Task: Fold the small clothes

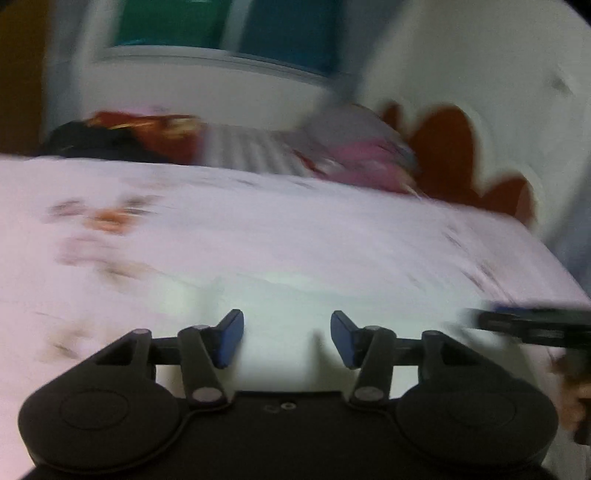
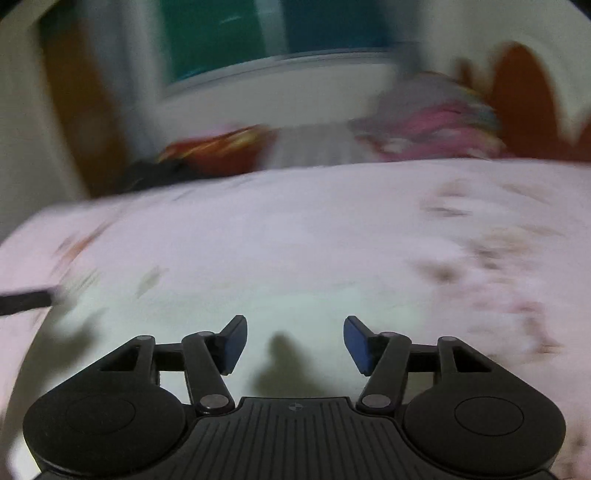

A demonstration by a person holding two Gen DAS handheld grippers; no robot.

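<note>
Both views are blurred by motion. A small pale, whitish garment (image 1: 288, 295) lies flat on the pink patterned bed sheet (image 1: 258, 221), just ahead of my left gripper (image 1: 287, 338), which is open and empty above it. In the right wrist view the same pale garment (image 2: 295, 306) lies under my right gripper (image 2: 295, 341), also open and empty. The right gripper's tip shows at the right edge of the left wrist view (image 1: 535, 326). The left gripper's tip shows at the left edge of the right wrist view (image 2: 26, 301).
A heap of clothes lies at the bed's far side: dark and red items (image 1: 140, 133), a striped piece (image 1: 251, 151), pink items (image 1: 365, 162). A white wall with a teal window (image 1: 229, 26) stands behind. A red-brown headboard shape (image 1: 454, 155) is at the right.
</note>
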